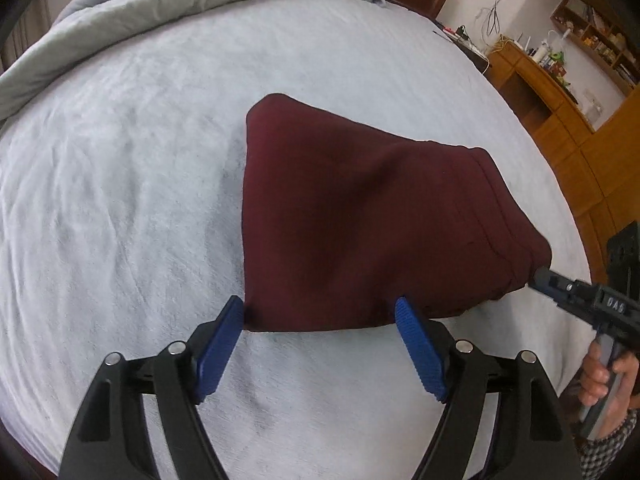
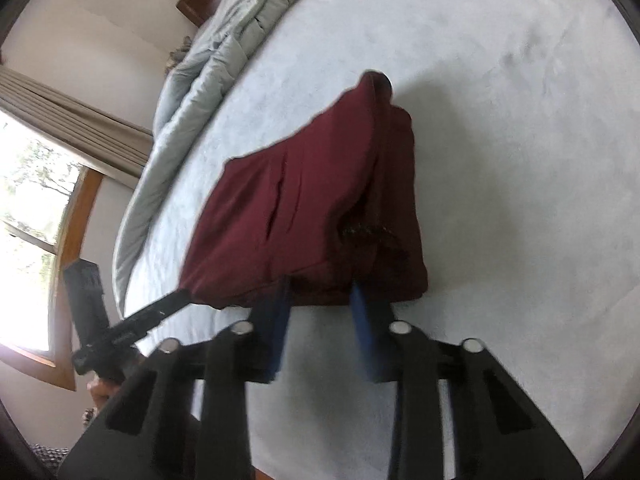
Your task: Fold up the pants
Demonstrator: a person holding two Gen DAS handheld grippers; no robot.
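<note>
The maroon pants (image 1: 360,220), folded into a compact bundle, lie on the pale blue bed cover (image 1: 120,160) near the middle of the left wrist view. The left gripper (image 1: 320,312) stands wide apart at the bottom of that frame, its blue pads (image 1: 418,344) straddling the near edge of the bundle without pressing on it; the left-hand pad just meets the lower left corner of the cloth.

At the right edge of the same view the right gripper (image 1: 538,278) reaches in from a hand (image 1: 604,376), its tip against the waistband corner of the pants. In the right wrist view the right gripper (image 2: 320,292) sits at the near edge of the bundle (image 2: 304,208); the frame is blurred, but its jaws look closed on the cloth's edge. A crumpled grey duvet (image 1: 180,4) lies along the top left.
</note>
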